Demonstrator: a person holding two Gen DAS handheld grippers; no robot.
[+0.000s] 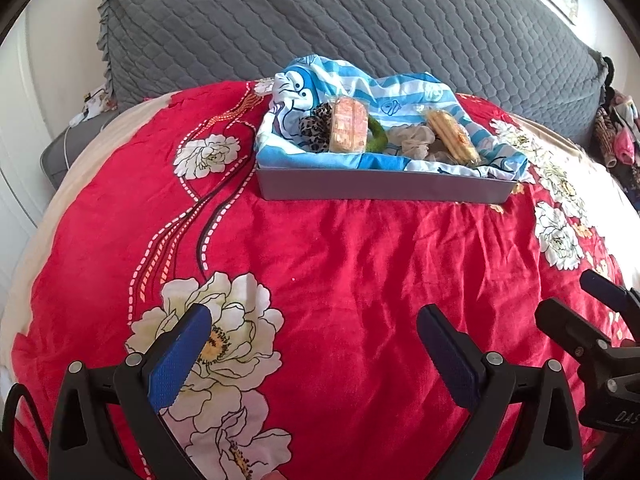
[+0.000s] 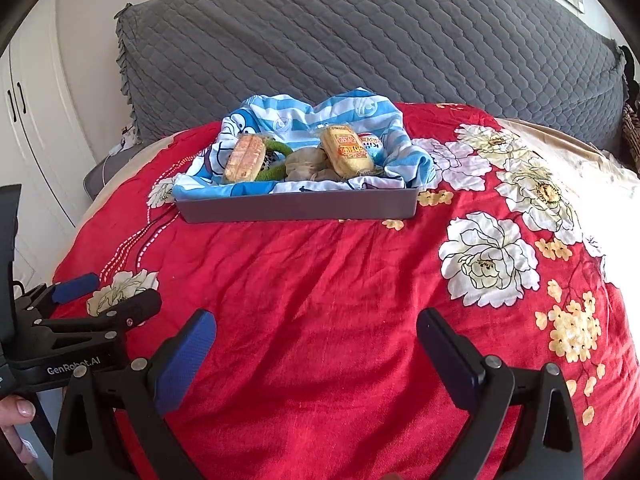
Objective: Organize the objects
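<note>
Grippers, left (image 1: 312, 344) and right (image 2: 316, 350), hover wide and empty; approach the tray (image 2: 296, 206) near the bedspread's (image 2: 320, 300) far edge squarely.

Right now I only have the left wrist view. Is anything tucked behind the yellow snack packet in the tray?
Observer: Yes. The right wrist view shows a blue and white wrapper just behind the yellow packet, at the right end of the grey tray.
Operator: I see only one finger of the right gripper. Is it open?
Observer: Yes. The right gripper is open and empty, above bare red quilt in front of the tray.
</note>
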